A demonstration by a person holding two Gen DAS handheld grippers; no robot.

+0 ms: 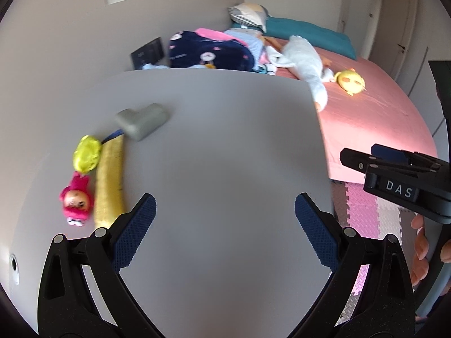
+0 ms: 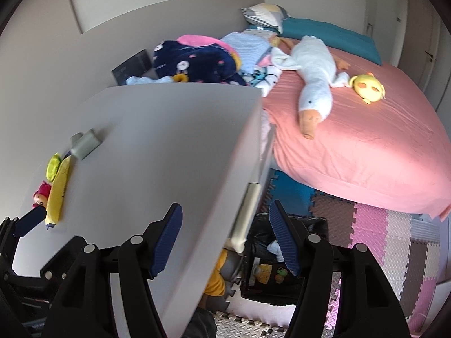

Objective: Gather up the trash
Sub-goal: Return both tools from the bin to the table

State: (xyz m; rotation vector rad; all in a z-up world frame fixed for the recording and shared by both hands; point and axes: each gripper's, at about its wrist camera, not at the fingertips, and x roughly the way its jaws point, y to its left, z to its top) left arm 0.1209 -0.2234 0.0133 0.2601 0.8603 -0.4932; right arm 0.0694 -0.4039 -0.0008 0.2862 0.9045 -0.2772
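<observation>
Fingers on both your grippers gape empty; right gripper sits nearer the trash bin, below the table edge.

Bare desk; toys at left edge

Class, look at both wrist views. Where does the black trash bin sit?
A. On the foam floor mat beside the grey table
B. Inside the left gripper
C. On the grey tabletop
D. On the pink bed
A: in the right wrist view the black trash bin, with scraps inside, stands on the foam floor mat below the edge of the grey table.
</observation>
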